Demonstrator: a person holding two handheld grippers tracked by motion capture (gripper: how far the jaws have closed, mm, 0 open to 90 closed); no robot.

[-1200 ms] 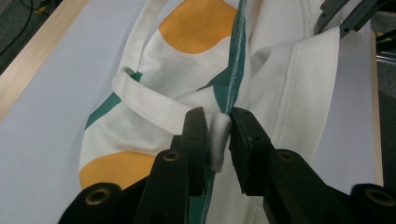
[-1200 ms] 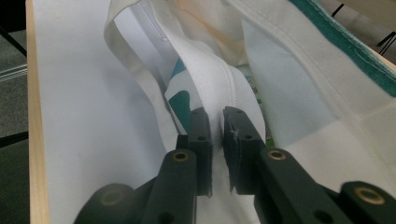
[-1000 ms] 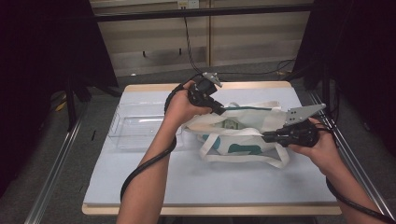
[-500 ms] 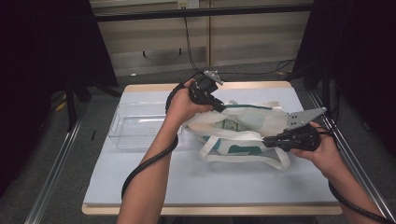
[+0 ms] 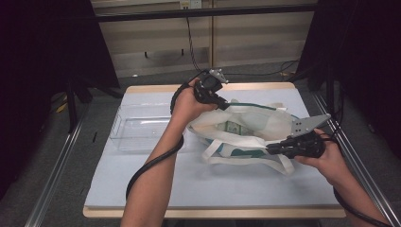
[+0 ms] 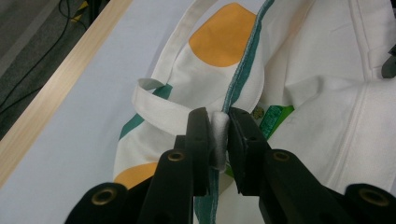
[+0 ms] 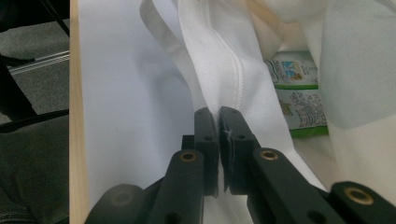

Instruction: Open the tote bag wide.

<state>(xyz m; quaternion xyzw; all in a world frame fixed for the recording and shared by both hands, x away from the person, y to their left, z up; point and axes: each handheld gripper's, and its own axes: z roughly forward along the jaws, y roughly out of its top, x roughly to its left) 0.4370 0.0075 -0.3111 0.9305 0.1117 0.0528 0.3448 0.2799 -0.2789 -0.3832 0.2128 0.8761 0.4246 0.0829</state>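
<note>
A white tote bag (image 5: 257,124) with green trim lies open in the middle of the table. My left gripper (image 5: 225,104) is shut on its far rim; in the left gripper view the jaws (image 6: 219,133) pinch the green-edged hem of the bag (image 6: 219,65), which has orange patches. My right gripper (image 5: 271,149) is shut on the near rim, with white fabric (image 7: 219,79) squeezed between its jaws (image 7: 218,128). A green printed packet (image 5: 233,126) lies inside the bag, also visible as the packet (image 7: 294,88) beyond the right jaws.
A clear plastic tray (image 5: 141,128) sits on the pale blue table (image 5: 189,189) to the left of the bag. The bag's straps (image 5: 246,158) trail toward the near edge. Metal rails run along both sides of the table.
My right gripper has drawn the near rim slightly toward the person, so the bag's mouth gapes a little wider. The left gripper has kept its place.
</note>
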